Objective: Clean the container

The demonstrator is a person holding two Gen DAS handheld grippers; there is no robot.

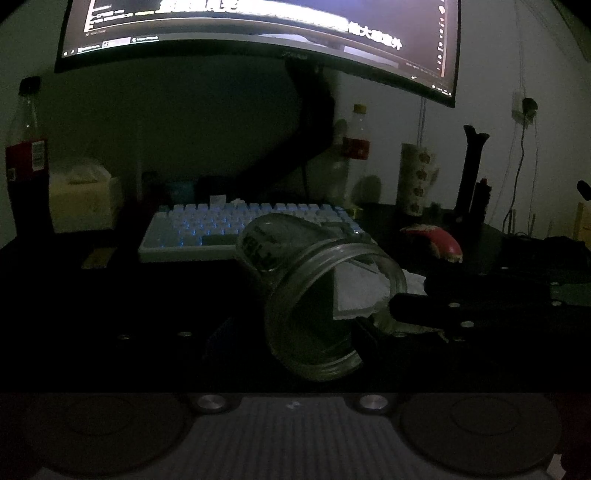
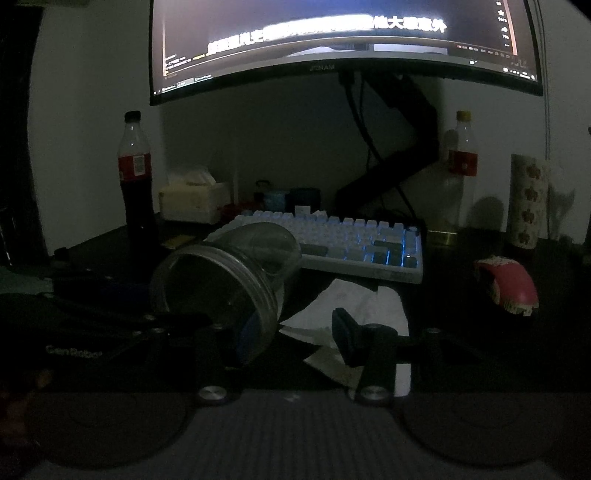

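One clear jar (image 1: 317,295) is tipped on its side over the dark counter (image 1: 110,295), clamped across its body by the left gripper (image 2: 207,325). Its long axis runs back toward the keyboard (image 2: 340,240), mouth facing the cameras. White tissue (image 2: 354,310) lies just beside the right gripper (image 2: 347,343), whose jaws look apart and empty, though that's hard to tell in the dark.

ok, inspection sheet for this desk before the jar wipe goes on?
surface: dark desk, dimly lit
job's things: clear jar tilted, mouth toward the cameras; white tissue on the desk beside it
clutter: keyboard, cola bottle, tissue box, red mouse, patterned cup
grippers: left tongs appear clamped on the jar; right tongs apart, tissue between, no pinch seen
cables: wall cable; monitor leads
surroundings: curved monitor lit, pale wall
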